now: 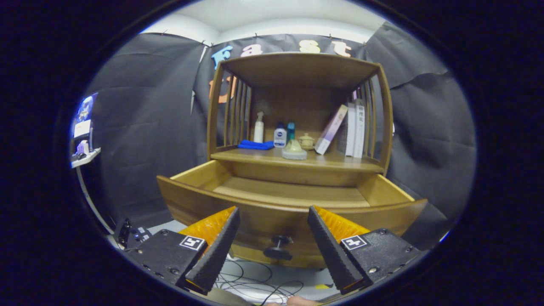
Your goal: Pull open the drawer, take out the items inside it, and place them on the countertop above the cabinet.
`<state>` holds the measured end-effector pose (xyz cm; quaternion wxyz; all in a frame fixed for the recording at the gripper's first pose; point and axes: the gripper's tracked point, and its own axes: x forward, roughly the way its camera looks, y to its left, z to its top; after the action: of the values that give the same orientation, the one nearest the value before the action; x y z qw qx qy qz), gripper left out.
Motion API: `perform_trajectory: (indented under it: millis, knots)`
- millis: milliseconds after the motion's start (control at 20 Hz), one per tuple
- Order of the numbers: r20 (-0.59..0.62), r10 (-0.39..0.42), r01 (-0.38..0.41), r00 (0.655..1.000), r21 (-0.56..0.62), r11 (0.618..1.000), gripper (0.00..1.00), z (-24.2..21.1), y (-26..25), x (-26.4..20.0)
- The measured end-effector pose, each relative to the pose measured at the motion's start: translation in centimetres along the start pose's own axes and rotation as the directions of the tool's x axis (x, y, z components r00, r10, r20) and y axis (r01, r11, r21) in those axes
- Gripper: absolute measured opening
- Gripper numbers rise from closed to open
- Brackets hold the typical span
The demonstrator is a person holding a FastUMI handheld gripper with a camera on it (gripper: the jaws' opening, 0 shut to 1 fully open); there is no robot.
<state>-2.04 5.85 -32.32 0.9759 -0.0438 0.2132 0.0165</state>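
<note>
Gripper view, drawer stage. Your gripper [274, 221] hangs in front of the cabinet with its fingers spread wide and holding nothing; the gap between them frames the drawer [293, 214] front and its dark knob [278, 247], which sits just ahead of the fingers, clear of both.

The drawer is pulled well out of the wooden cabinet [297, 72]. Its curved front panel hides the near part of the floor; the far part that shows is bare wood, and no item can be made out on it. Whether anything lies against the front wall cannot be told from here.

On the countertop [340, 163] above the drawer, several things stand in a loose row: a folded blue cloth [256, 145] by the left edge, a white pump bottle [259, 127] behind it, a small blue-capped bottle [279, 136], a pale dome-shaped object [294, 150] at the front edge, a little lidded pot [306, 140], and leaning books [346, 129] at the right edge.

The released fingers and set-back pose suit a pause: you stand low and centred, probably to look over the drawer front before reaching in or finishing.
</note>
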Motion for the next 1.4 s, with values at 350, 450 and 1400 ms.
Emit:
perform_trajectory:
  millis: [350, 450, 1400]
  knots:
    - [-0.064, -0.080, 0.083, 0.995, 0.051, 0.995, 1.00, -3.3, -1.1, 2.2]
    - [-0.052, -0.109, 0.111, 0.993, 0.052, 0.992, 1.00, -3.1, -1.4, 2.7]
    - [-0.084, -0.159, 0.161, 0.984, 0.018, 0.987, 1.00, -1.8, -2.0, 6.4]
